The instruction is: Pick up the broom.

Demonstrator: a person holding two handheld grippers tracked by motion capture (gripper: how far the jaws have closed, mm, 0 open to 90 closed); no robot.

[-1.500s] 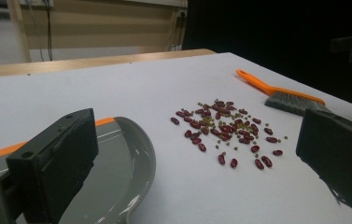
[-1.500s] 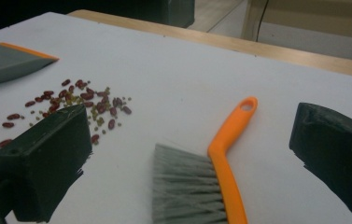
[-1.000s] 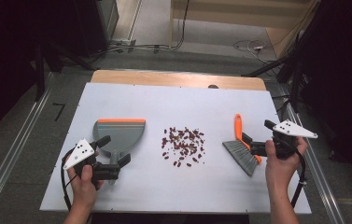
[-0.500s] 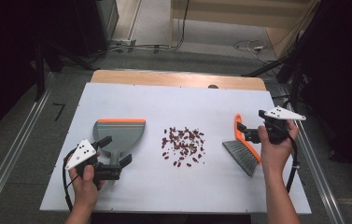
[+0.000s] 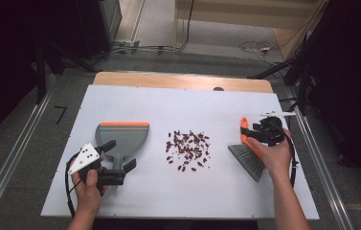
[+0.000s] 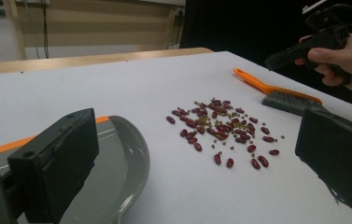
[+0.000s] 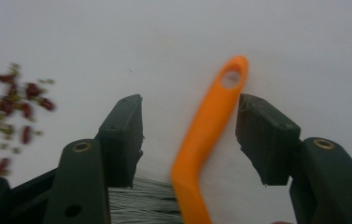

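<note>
A grey dustpan (image 5: 120, 136) with an orange edge lies left of a pile of red beans (image 5: 187, 146). My left gripper (image 5: 119, 155) stands open, its jaws on either side of the dustpan's handle without touching it. A brush (image 5: 247, 160) with an orange handle lies right of the beans. My right gripper (image 5: 251, 134) hangs low over that handle. In the right gripper view the handle (image 7: 206, 135) runs up between the jaws, with a gap showing on each side. Those jaws have just been closing, and the pads do not press on the handle.
The white board (image 5: 207, 103) rests on a wooden table whose strip (image 5: 178, 81) shows at the back. Metal rails (image 5: 10, 163) run along both sides. In the left gripper view the beans (image 6: 220, 126) lie ahead and the brush (image 6: 281, 95) beyond them.
My right hand has moved left and down, from beside the brush to over its orange handle, and its jaws have narrowed around it. The left hand has stayed put.
</note>
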